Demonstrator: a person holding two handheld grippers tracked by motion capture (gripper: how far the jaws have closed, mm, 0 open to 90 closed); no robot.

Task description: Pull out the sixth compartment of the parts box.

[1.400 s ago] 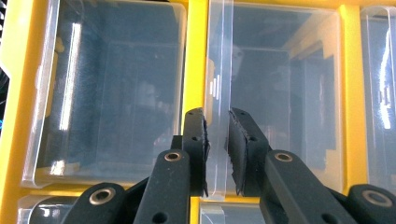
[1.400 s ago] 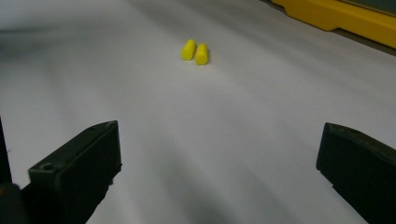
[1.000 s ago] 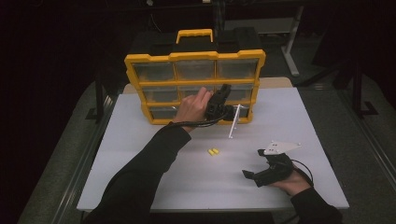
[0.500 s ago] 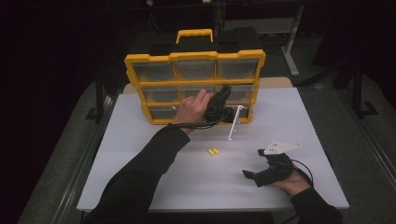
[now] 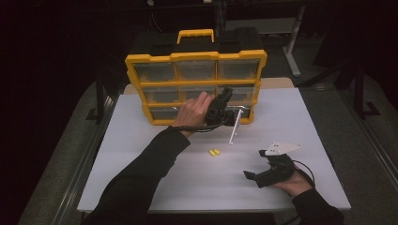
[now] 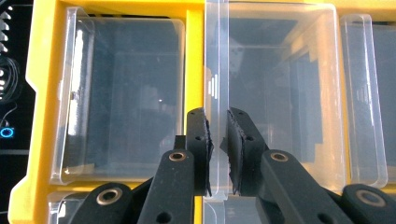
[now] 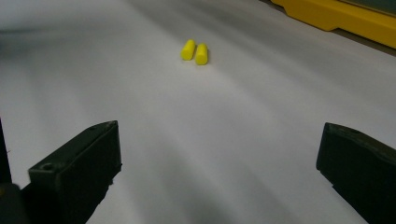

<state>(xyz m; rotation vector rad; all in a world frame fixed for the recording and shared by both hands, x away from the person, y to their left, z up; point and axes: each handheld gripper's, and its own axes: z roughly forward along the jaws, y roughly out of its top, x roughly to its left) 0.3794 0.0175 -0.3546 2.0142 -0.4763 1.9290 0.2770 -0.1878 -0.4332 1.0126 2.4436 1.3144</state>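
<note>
A yellow organizer with clear drawers stands upright at the back of the white table. My left gripper reaches its middle row. In the left gripper view my left gripper is shut on the thin clear front lip of one drawer. Two small yellow cylinders lie side by side mid-table. My right gripper rests near the front right edge, open with nothing between its jaws. In the right gripper view the cylinders lie well ahead of my right gripper.
A black case with a yellow handle sits behind the organizer. Dark floor and metal stand legs surround the table. Bare white tabletop stretches to the left of the left forearm and between the cylinders and the front edge.
</note>
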